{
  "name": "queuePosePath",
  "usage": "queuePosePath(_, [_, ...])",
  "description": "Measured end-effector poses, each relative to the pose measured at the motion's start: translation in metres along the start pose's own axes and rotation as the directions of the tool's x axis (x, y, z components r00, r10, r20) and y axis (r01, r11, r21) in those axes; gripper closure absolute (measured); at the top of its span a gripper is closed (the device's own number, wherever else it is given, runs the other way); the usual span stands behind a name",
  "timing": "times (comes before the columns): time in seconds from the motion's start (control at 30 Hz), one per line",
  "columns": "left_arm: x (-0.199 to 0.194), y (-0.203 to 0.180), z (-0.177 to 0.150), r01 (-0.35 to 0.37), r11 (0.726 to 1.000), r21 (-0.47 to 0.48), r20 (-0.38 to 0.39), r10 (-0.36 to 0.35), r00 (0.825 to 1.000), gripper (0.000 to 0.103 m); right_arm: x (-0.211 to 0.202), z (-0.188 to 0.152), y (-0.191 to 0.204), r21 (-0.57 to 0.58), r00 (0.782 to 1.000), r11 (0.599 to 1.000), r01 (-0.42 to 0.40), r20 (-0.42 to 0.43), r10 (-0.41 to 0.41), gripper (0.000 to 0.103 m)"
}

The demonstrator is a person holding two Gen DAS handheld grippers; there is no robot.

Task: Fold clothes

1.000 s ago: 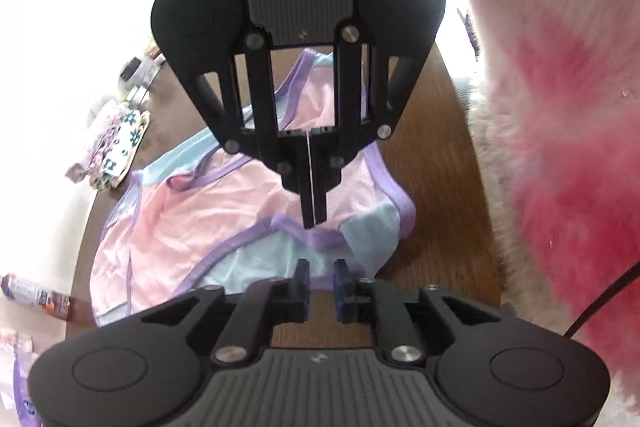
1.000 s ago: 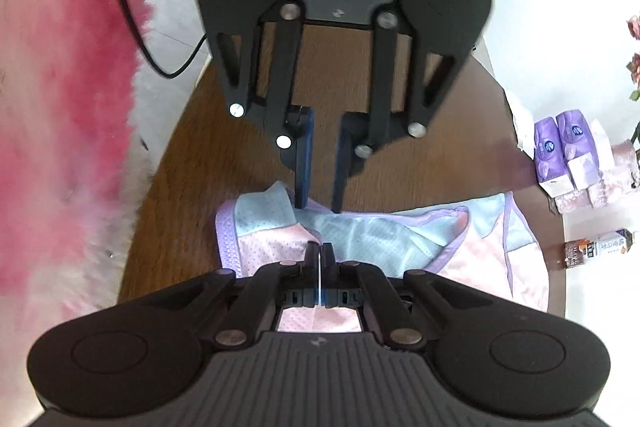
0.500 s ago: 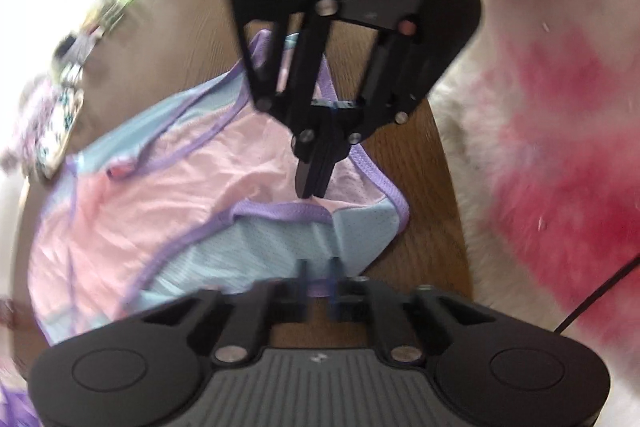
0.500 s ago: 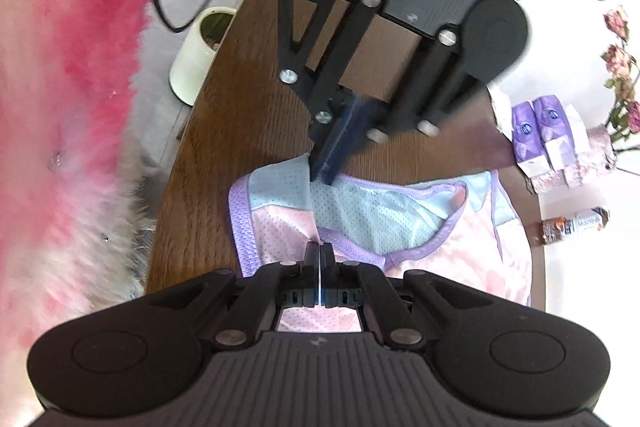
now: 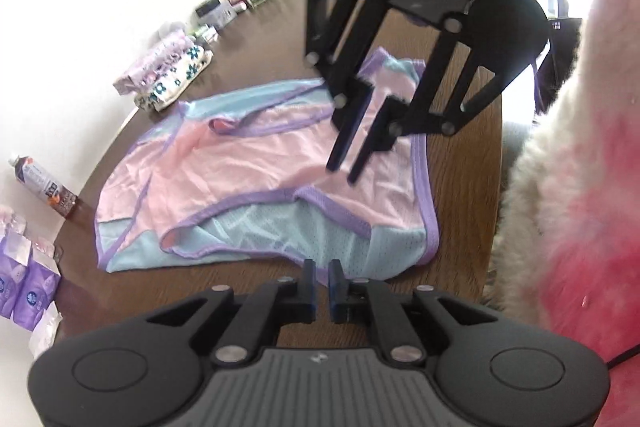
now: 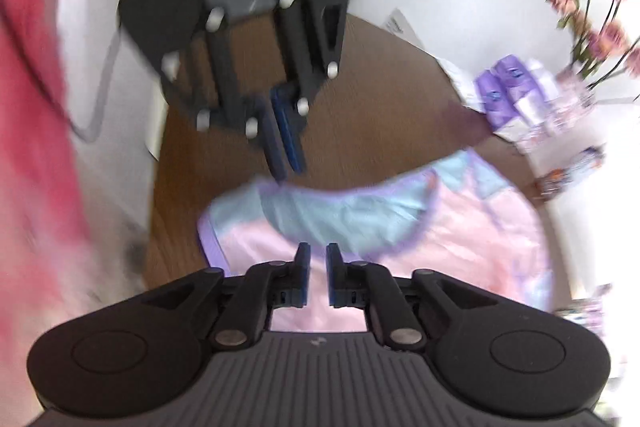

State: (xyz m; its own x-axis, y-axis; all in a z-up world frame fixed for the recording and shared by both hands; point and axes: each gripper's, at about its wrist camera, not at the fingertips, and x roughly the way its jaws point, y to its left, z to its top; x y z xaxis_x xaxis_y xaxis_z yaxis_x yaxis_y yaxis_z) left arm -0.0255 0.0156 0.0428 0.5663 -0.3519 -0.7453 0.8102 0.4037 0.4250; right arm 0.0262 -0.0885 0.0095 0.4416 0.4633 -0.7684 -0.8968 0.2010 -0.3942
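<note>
My left claw [image 5: 320, 273] hangs released just short of the garment [image 5: 256, 179], which lies flat on the bench [image 5: 460, 187], long axis running leftward ahead. My right claw [image 6: 316, 265], also released, hovers directly over it, nearer.

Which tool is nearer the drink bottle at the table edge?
Left. The left tool sits at the garment's blue hem, on the drink bottle's side; the right tool hovers over the pink middle, farther away.
</note>
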Motion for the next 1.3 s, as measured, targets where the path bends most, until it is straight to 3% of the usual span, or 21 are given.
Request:
queuePosePath(0.13, [0.0,0.003,0.004,-0.009,1.0,-0.021,0.002,0.009,1.0,0.094,0.004,0.008,-0.01,0.021,0.988,0.987,-0.157,0.004,0.157,0.076])
queuePosePath(0.23, [-0.006,0.004,0.004,0.024,0.998,-0.053,0.018,-0.023,1.0,0.093,0.015,0.009,-0.013,0.038,0.973,0.972,-0.231,-0.022,0.232,0.077])
queuePosePath(0.27, [-0.006,0.004,0.005,0.037,0.998,-0.056,0.023,-0.036,0.999,0.093,0.019,0.008,-0.012,0.033,0.972,0.973,-0.23,-0.04,0.231,0.085])
queuePosePath(0.3, [-0.006,0.003,0.006,0.046,0.998,-0.052,0.026,-0.045,0.999,0.092,0.021,0.007,-0.01,0.024,0.974,0.975,-0.22,-0.047,0.221,0.097])
queuePosePath(0.4, [0.001,-0.003,0.008,0.062,0.998,-0.018,0.027,-0.061,0.998,0.092,0.018,0.006,0.004,-0.026,0.988,0.988,-0.153,-0.034,0.152,0.1])
queuePosePath(0.53, [0.01,-0.009,0.01,0.084,0.996,0.016,0.028,-0.085,0.996,0.092,0.012,0.002,0.043,-0.18,0.999,0.983,0.035,-0.011,-0.038,0.1])
queuePosePath(0.6, [0.014,-0.013,0.011,0.054,0.998,0.04,0.016,-0.055,0.998,0.093,0.011,-0.002,0.062,-0.265,0.993,0.957,0.118,0.007,-0.12,0.1])
queuePosePath(0.67, [0.018,-0.017,0.012,0.019,0.998,0.067,0.005,-0.02,1.0,0.101,0.013,-0.005,0.076,-0.307,0.983,0.934,0.181,0.023,-0.183,0.1])
queuePosePath(0.73, [0.02,-0.027,0.013,-0.048,0.991,0.121,0.006,0.048,0.999,0.102,0.017,-0.008,0.082,-0.322,0.973,0.919,0.226,0.021,-0.232,0.1])
queuePosePath(0.8, [0.02,-0.037,0.014,-0.124,0.976,0.181,0.014,0.123,0.992,0.103,0.016,-0.009,0.075,-0.263,0.977,0.943,0.205,-0.002,-0.213,0.097])
queuePosePath(0.9, [0.022,-0.054,0.011,-0.209,0.937,0.279,0.034,0.208,0.978,0.103,0.004,-0.005,0.044,-0.073,0.991,0.988,0.134,-0.01,-0.135,0.096])
queuePosePath(1.03, [0.028,-0.07,0.004,-0.257,0.891,0.374,0.047,0.259,0.965,0.103,-0.003,-0.002,0.0,0.14,0.999,0.989,0.041,0.023,-0.044,0.094])
queuePosePath(1.17, [0.033,-0.075,0.0,-0.272,0.872,0.407,0.046,0.278,0.959,0.103,0.007,-0.004,-0.023,0.205,0.998,0.977,-0.064,0.015,0.062,0.076])
queuePosePath(1.3, [0.034,-0.076,-0.002,-0.261,0.875,0.409,0.044,0.266,0.963,0.102,0.02,-0.005,-0.033,0.209,0.99,0.968,-0.138,-0.014,0.144,0.073])
